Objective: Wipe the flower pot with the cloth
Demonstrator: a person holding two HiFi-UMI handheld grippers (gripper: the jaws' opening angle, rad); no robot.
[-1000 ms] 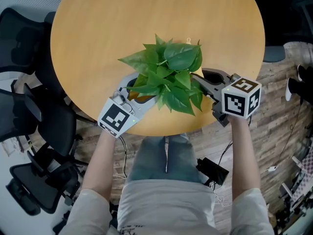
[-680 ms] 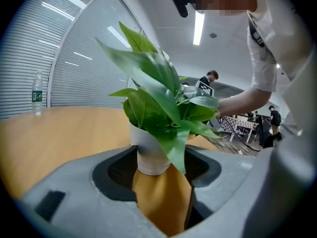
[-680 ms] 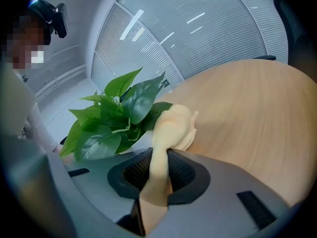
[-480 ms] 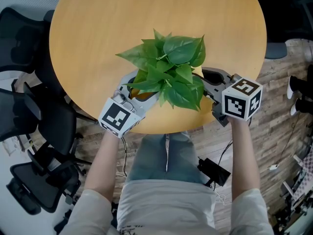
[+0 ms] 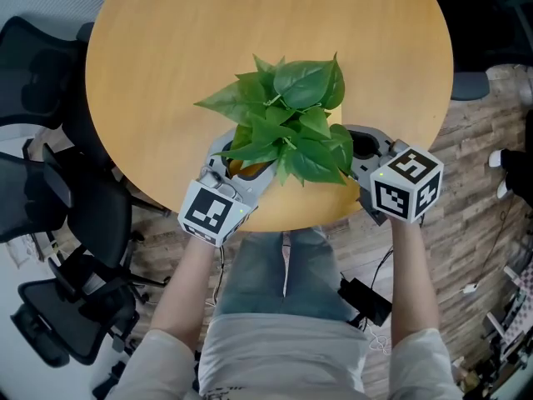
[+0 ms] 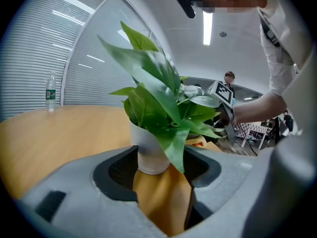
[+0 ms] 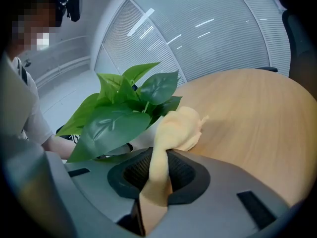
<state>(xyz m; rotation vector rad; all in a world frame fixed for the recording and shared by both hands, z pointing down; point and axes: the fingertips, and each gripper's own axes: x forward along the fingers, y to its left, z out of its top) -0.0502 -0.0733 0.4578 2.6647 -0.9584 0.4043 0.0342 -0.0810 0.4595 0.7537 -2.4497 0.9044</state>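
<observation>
The flower pot [image 6: 148, 150], standing near the front edge of the desk [image 5: 166, 57], is clasped at its base by the left tool [image 6: 157, 165]. The cloth [image 7: 181, 125] is pinched in the closed right tool [image 7: 157, 175] and held against the pot's side.

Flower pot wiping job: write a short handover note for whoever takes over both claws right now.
Left claw: closed on the white flower pot at its base, near the table front edge.
Right claw: pinches the cloth, bunched end at the pot's right side.
Done: pot held, cloth at pot; amount wiped can't be told.
Left: rub cloth round the pot wall.
</observation>
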